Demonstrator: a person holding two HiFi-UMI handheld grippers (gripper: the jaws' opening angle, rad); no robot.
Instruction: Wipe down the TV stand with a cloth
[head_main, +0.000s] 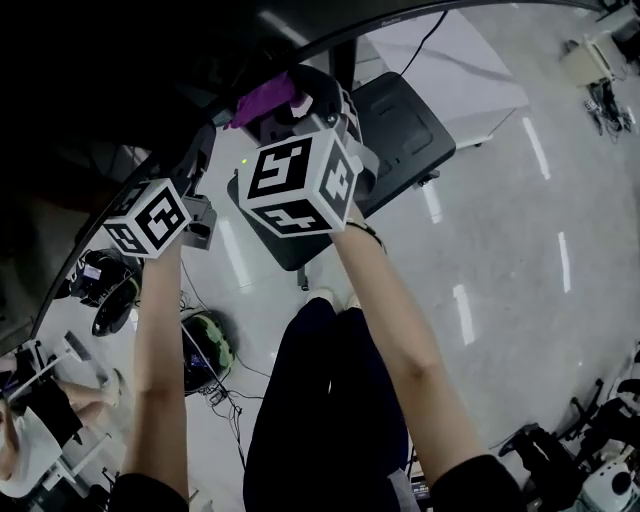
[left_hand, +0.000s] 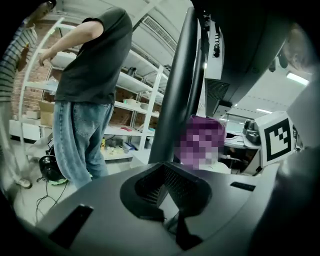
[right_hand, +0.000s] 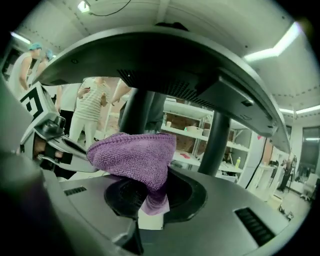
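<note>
Nearest the lens, the right gripper (head_main: 300, 108) is seen clamped on a bunched purple cloth (head_main: 262, 100). That cloth is held up beside the upright pole of the TV stand (head_main: 400, 125), above its dark base; contact with the stand cannot be confirmed. Left gripper (head_main: 203, 150) is raised just beside the right one, its jaws pressed together with nothing gripped.
</note>
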